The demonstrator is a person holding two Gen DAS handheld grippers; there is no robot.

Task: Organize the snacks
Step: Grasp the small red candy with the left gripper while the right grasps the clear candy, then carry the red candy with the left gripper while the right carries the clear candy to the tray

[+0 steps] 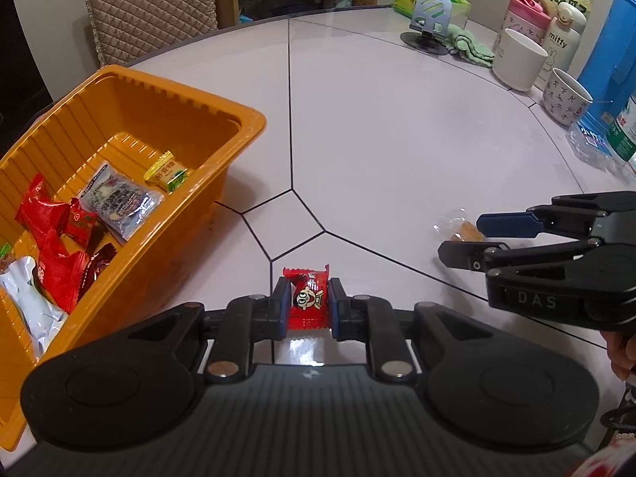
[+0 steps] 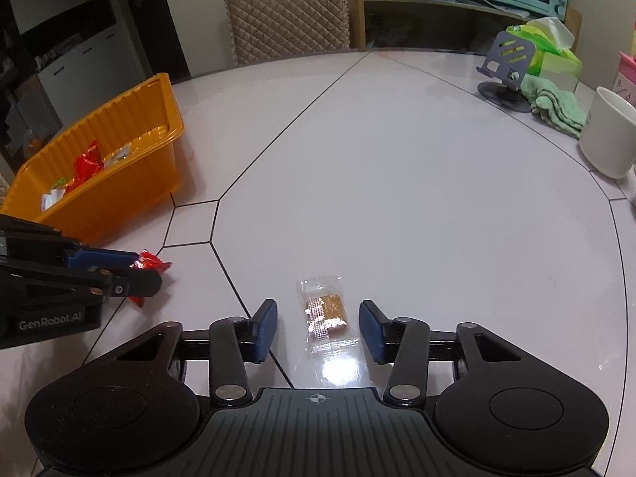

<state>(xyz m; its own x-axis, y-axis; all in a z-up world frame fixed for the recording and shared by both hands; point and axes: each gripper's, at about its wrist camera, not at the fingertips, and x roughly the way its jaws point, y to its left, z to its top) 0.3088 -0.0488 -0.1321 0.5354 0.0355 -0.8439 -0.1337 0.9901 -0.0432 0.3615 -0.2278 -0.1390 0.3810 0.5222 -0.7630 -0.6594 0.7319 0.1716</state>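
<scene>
My left gripper [image 1: 308, 302] is shut on a red candy packet [image 1: 308, 298] with a cartoon face, low over the table; the packet also shows in the right wrist view [image 2: 149, 264]. My right gripper [image 2: 318, 324] is open, its fingers on either side of a clear-wrapped golden snack [image 2: 326, 312] lying on the table; this snack shows in the left wrist view [image 1: 461, 228]. The orange bin [image 1: 238, 119] at the left holds several wrapped snacks: red packets [image 1: 47, 218], a grey pouch [image 1: 119, 198], a yellow-green one [image 1: 167, 171].
White mugs [image 1: 516, 59], bottles, a blue jug [image 1: 612, 59], a green cloth [image 2: 556, 105], a phone stand [image 2: 505, 67] and a tissue pack stand along the table's far right. A quilted chair [image 2: 286, 8] is behind the table.
</scene>
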